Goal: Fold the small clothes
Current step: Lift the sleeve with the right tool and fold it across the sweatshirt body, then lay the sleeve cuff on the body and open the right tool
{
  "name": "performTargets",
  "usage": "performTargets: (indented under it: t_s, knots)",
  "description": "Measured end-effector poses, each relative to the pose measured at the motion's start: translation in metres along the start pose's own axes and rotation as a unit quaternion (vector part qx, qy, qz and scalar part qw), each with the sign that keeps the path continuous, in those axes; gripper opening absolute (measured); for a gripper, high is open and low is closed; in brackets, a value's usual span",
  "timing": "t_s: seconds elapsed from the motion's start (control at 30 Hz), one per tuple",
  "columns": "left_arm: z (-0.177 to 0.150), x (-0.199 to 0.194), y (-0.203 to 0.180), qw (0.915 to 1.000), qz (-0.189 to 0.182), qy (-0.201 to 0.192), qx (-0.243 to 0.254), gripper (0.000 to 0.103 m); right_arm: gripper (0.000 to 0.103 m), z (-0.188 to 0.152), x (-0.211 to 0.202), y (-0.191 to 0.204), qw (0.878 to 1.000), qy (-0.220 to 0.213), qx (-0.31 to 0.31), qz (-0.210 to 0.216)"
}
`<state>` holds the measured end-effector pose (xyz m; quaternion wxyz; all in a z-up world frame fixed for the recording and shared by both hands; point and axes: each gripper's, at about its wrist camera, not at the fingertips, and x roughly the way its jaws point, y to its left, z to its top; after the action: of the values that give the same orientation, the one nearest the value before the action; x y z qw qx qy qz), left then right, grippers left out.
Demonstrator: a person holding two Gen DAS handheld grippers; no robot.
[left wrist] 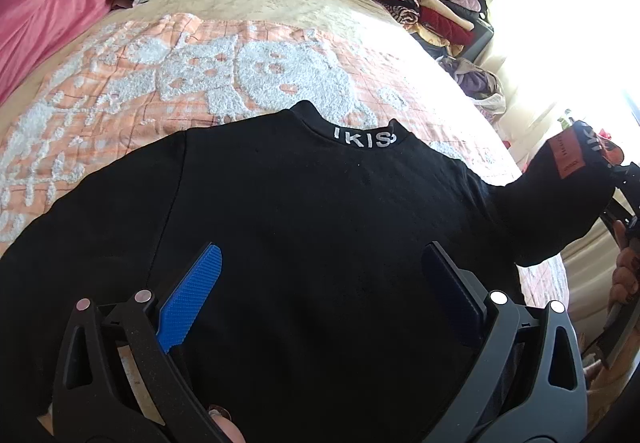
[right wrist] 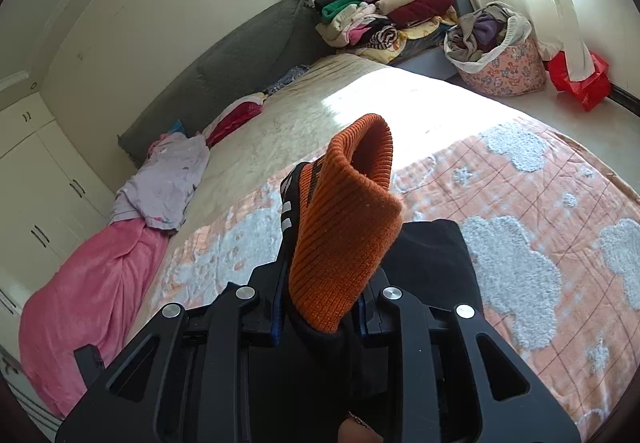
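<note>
Clearly, in the left wrist view a black top [left wrist: 320, 227] lies spread flat on the bed [left wrist: 240, 7], collar toward the headboard side, its body filling the near edge so the panels can be folded square. The left gripper [left wrist: 320, 275] hovers over the middle of the top with jaws wide, nothing between them, probably ready to pin the cloth. At the right edge the sleeve [left wrist: 560, 195] is lifted off the bed by the right gripper [left wrist: 618, 167]. In the right wrist view the right gripper [right wrist: 320, 315] is clamped narrow on the sleeve's orange cuff [right wrist: 344, 227], which stands up from the jaws; holding it by the cuff likely lets the sleeve swing inward across the body.
</note>
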<state>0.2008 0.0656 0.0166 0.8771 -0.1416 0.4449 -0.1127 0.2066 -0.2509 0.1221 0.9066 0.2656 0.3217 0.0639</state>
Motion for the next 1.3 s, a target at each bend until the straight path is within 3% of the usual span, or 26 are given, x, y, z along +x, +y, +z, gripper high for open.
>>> performTargets:
  t_s: [0.2,0.63,0.73,0.77,0.8,1.3]
  knots:
    - [0.004,-0.005,0.004,0.9999,-0.010,-0.003,-0.004,0.094,0.024,-0.018,0.022,0.033,0.999,0.026,-0.025,0.019]
    - [0.004,0.000,0.014,0.9993,-0.028,0.009,-0.024,0.094,0.027,-0.065,0.068,0.066,0.995,0.084,-0.056,0.026]
    - [0.003,0.003,0.015,0.9990,-0.031,0.014,-0.029,0.094,0.033,-0.070,0.069,0.071,0.993,0.088,-0.065,0.036]
    - [0.002,0.003,0.016,0.9989,-0.032,0.014,-0.029,0.094,0.045,-0.072,0.069,0.074,0.993,0.088,-0.070,0.035]
    - [0.002,0.003,0.016,0.9989,-0.033,0.014,-0.030,0.094,0.050,-0.073,0.068,0.075,0.993,0.086,-0.074,0.035]
    - [-0.011,0.026,0.010,0.9958,-0.064,0.051,-0.040,0.092,0.059,-0.097,0.043,0.035,0.993,0.092,-0.068,-0.015]
